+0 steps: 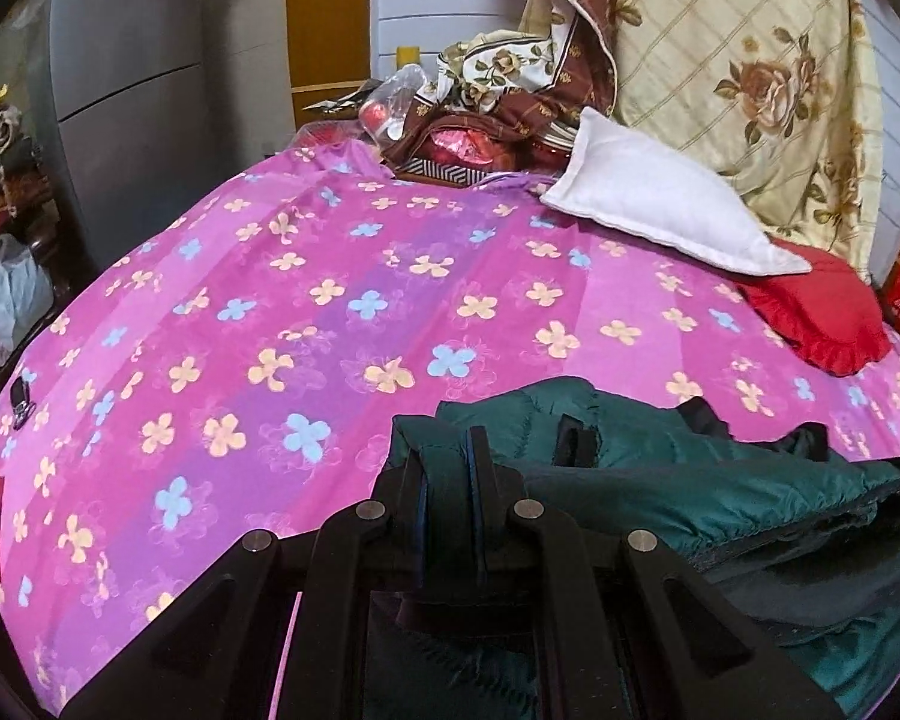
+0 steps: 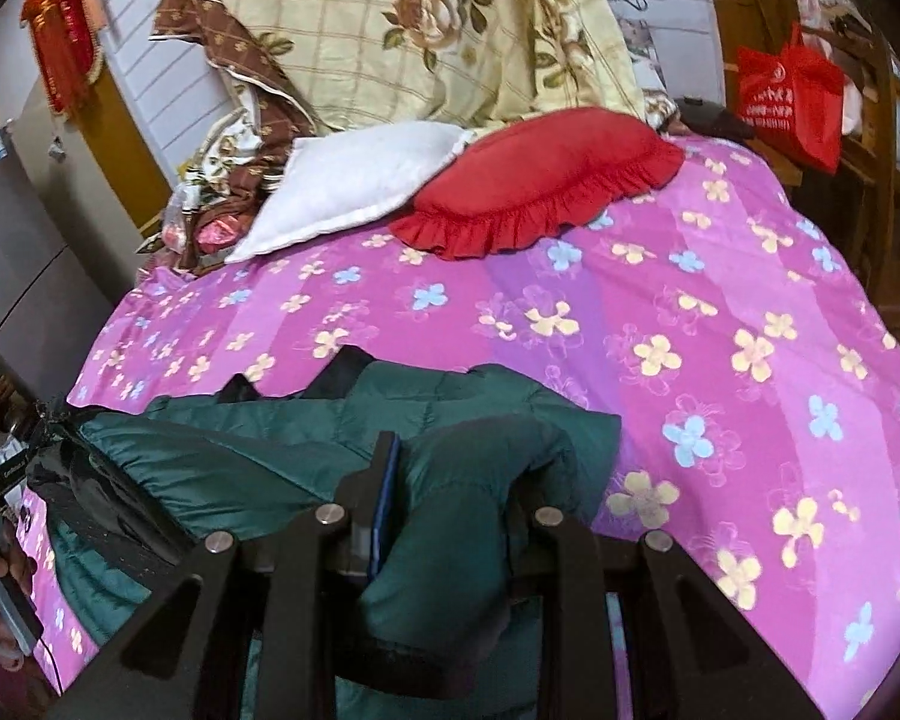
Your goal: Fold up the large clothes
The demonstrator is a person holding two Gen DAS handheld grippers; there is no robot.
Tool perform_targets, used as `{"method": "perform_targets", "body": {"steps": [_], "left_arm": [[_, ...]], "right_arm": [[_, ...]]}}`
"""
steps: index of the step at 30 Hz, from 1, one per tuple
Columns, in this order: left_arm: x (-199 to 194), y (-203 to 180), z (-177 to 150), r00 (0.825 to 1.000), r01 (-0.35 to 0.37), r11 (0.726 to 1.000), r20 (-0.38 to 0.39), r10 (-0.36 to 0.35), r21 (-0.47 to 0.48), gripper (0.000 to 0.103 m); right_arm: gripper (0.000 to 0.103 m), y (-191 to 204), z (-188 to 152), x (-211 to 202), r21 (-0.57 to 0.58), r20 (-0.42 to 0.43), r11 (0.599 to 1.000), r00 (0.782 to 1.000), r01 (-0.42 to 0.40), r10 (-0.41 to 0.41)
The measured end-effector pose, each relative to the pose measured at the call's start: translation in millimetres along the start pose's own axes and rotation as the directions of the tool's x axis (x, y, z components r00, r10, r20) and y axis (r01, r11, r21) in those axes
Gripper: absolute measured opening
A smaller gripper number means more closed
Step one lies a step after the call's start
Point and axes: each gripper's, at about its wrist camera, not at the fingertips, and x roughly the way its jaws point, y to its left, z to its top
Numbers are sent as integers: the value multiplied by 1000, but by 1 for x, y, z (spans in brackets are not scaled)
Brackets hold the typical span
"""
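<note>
A dark green puffer jacket (image 1: 660,468) with black lining lies bunched at the near edge of a bed with a pink flowered cover (image 1: 306,324). My left gripper (image 1: 450,456) is shut on a fold of the jacket's left edge. In the right wrist view the jacket (image 2: 258,456) spreads to the left, and my right gripper (image 2: 450,468) is shut on a thick bunch of its fabric; the right finger is hidden under the cloth. The left hand-held gripper (image 2: 6,480) shows at the far left edge.
A white pillow (image 1: 660,210) and a red frilled cushion (image 2: 540,180) lie at the far side of the bed cover (image 2: 720,360). A floral quilt (image 2: 426,24) is piled behind them. A grey fridge (image 1: 126,90) stands left, a red bag (image 2: 792,102) right.
</note>
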Motion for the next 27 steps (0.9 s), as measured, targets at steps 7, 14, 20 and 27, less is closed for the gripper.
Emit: {"method": "perform_targets", "body": {"steps": [7, 14, 20, 27], "left_arm": [[20, -10, -1, 1000, -28, 999, 14, 28, 26, 0], [30, -13, -2, 999, -33, 999, 11, 33, 28, 0], [39, -16, -5, 999, -47, 998, 9, 46, 36, 0], [49, -20, -10, 998, -65, 997, 9, 65, 44, 0]], "right_arm": [[26, -6, -1, 32, 10, -12, 1000, 1000, 21, -21], [25, -10, -1, 50, 19, -28, 1000, 999, 24, -23], [25, -12, -2, 60, 26, -36, 999, 999, 28, -27], [31, -11, -3, 59, 39, -18, 999, 1000, 7, -6]]}}
